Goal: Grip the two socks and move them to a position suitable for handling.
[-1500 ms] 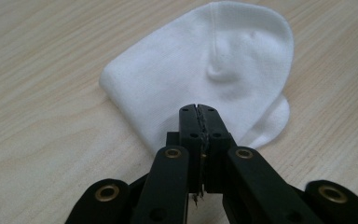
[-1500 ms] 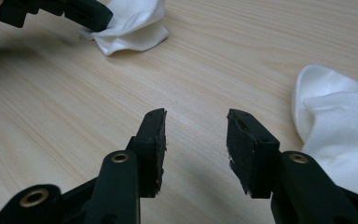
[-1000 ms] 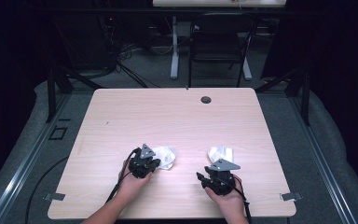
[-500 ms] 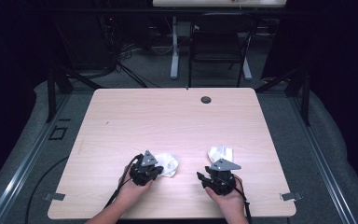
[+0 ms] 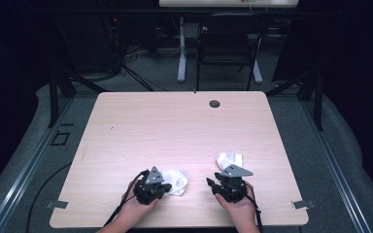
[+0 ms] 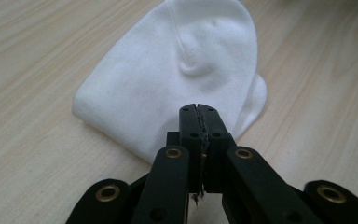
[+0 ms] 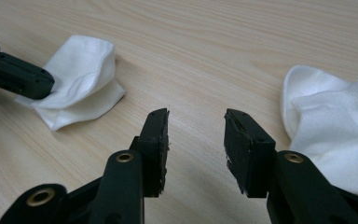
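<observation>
on the pale wood table (image 5: 184, 126), the left gripper (image 6: 199, 112), jaws clamped together, pinches a folded white sock (image 6: 177, 74) whose long axis runs away from it. the right gripper (image 7: 196, 123) has been narrowing, nothing between its jaws; its view shows a second sock (image 7: 335, 126) just beside them.

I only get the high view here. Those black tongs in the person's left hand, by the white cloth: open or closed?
Observer: Closed. In the left gripper view the left tongs have their jaws pressed together at the near edge of a white sock.
Operator: And the other pair?
Observer: The right tongs stand open over bare table, having just been closing a little, with nothing between them. A second white sock lies beside one jaw.
</observation>
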The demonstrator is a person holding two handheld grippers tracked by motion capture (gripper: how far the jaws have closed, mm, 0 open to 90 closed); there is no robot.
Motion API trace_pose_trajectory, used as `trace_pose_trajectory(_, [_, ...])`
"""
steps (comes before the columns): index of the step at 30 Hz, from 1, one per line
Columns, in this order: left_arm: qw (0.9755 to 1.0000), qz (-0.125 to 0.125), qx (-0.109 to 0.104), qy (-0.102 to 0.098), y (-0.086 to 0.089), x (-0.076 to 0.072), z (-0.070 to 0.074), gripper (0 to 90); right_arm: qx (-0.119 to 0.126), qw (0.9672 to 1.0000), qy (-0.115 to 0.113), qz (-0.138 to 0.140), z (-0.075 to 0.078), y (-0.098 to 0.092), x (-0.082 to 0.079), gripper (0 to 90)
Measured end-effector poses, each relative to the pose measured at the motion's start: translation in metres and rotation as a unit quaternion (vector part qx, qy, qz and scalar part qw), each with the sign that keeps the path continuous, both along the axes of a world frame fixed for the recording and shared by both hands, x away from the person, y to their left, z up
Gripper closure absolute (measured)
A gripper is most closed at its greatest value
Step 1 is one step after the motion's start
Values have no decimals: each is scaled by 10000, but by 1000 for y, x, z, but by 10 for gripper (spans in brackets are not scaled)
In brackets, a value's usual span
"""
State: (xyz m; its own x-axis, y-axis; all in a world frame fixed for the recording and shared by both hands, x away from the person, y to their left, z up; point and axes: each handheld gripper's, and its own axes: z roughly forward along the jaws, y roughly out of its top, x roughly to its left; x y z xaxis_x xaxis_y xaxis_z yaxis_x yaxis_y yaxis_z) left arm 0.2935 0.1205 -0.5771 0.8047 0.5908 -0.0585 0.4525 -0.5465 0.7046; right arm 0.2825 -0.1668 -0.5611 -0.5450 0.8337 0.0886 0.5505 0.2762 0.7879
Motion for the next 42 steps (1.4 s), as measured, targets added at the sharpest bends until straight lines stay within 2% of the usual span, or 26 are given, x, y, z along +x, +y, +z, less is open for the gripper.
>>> trace_pose_trajectory(4, [10000,-70,56,29,2,-4,2,896,-4,10000,-6,-4,0,0,0,601])
trace_pose_trajectory(5, [9999,-66,82,-15,2,-3,3,884,2,10000,-6,-5,0,-1,0,601])
trace_pose_trajectory(10, [9997,51,-190,-112,-3,-2,12,770,70,10000,3,-26,0,-1,0,601])
trace_pose_trajectory(14, [9993,82,-284,-221,-16,-3,17,661,63,10000,10,-33,0,-2,1,601])
trace_pose_trajectory(18, [9987,150,-402,-269,-31,-5,19,602,68,10000,3,-20,0,-2,1,600])
trace_pose_trajectory(21, [9984,171,-378,-376,-42,-8,20,572,74,10000,-7,-34,0,-3,1,599])
trace_pose_trajectory(26, [9979,285,-166,-554,-54,-8,15,554,125,9999,-19,-70,1,-5,1,598])
trace_pose_trajectory(30, [9975,355,95,-605,-58,-7,10,561,106,9999,-36,-59,1,-5,1,598])
trace_pose_trajectory(32, [9975,346,132,-596,-59,-7,8,577,88,9999,-20,-46,1,-5,1,598])
trace_pose_trajectory(35, [9970,346,221,-662,-60,-8,7,646,111,9999,-10,-47,1,-5,1,598])
trace_pose_trajectory(39, [9974,275,209,-631,-57,-8,8,797,130,9999,-12,-43,0,-4,1,598])
trace_pose_trajectory(42, [9979,278,49,-586,-52,-8,10,885,118,9999,11,-4,0,-3,1,602])
